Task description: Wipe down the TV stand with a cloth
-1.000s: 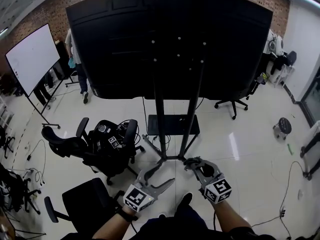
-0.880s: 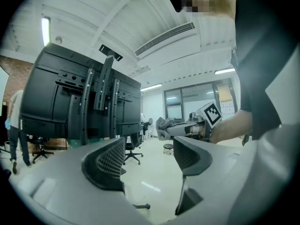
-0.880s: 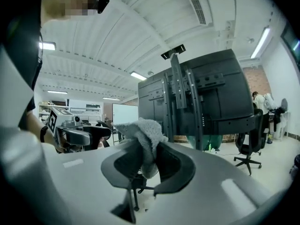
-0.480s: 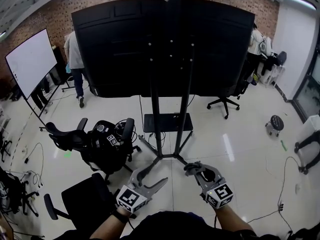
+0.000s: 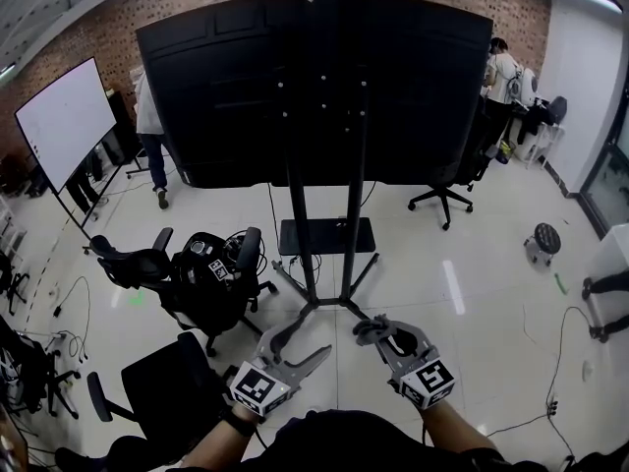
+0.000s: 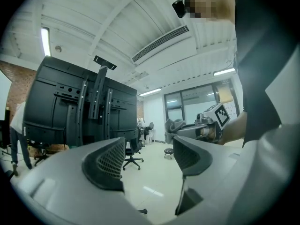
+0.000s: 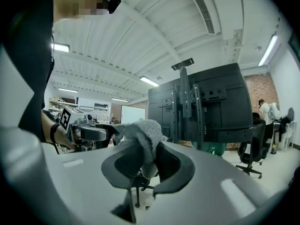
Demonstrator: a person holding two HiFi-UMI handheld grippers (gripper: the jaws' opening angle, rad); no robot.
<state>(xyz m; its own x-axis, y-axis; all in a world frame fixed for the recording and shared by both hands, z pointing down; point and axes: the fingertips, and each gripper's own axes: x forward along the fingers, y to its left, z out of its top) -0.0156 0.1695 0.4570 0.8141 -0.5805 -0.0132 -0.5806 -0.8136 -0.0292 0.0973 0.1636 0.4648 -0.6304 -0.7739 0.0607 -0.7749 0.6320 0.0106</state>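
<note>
The right gripper is clenched on a pale grey cloth — the terry wad bulges up out of the closed jaws and droops between them. The left gripper is released, its ribbed pads well apart with only floor and room between them.

In the head view both grippers are low at 6 o'clock, side by side and apart, above the glossy white floor, each pointing toward 12 o'clock. There stands the TV stand, seen from behind. Two dark uprights carry a big black screen, a small black shelf sits low between them, and splayed feet reach toward the jaws. The right gripper view shows the stand off beyond the cloth, not against it.

Each gripper's cube bears a black-and-white square marker — a pattern, not lettering. A similar tag sits on the black office chair at 9 o'clock. A whiteboard stands at 10 o'clock with a person beside it at 11. A second person is at 1 and a round stool at 3.
</note>
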